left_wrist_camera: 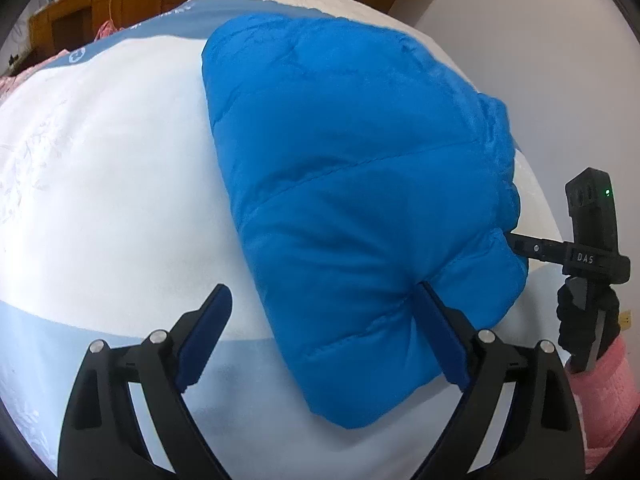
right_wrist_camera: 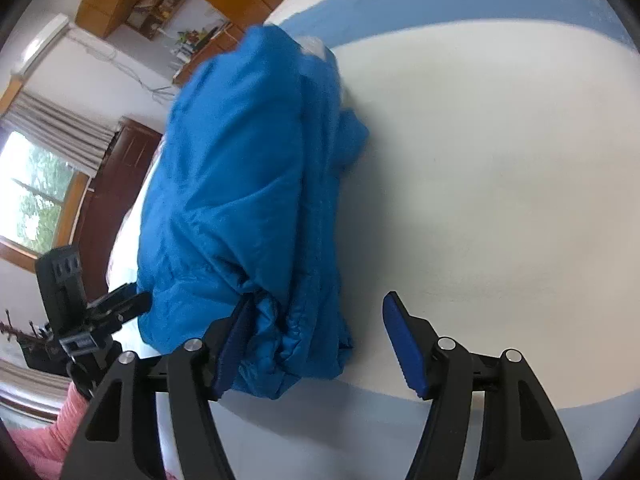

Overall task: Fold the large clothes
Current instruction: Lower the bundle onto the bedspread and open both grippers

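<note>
A bright blue puffer jacket [left_wrist_camera: 360,184] lies folded into a thick bundle on a white and light-blue bed cover [left_wrist_camera: 112,184]. My left gripper [left_wrist_camera: 320,320] is open; its right finger presses into the bundle's near edge and its left finger is over bare cover. The right gripper's body [left_wrist_camera: 592,256] shows at the bundle's right side. In the right wrist view the jacket [right_wrist_camera: 240,200] sits left of centre. My right gripper [right_wrist_camera: 316,344] is open, with its left finger against the bundle's near end and its right finger over the cover [right_wrist_camera: 500,160].
Wooden cabinets [left_wrist_camera: 72,12] stand beyond the far side of the bed. A grey wall [left_wrist_camera: 520,12] is at the right. A window with curtains [right_wrist_camera: 36,184] and a dark wooden door [right_wrist_camera: 116,184] show in the right wrist view. Pink sleeves [left_wrist_camera: 604,392] cover the holder's arms.
</note>
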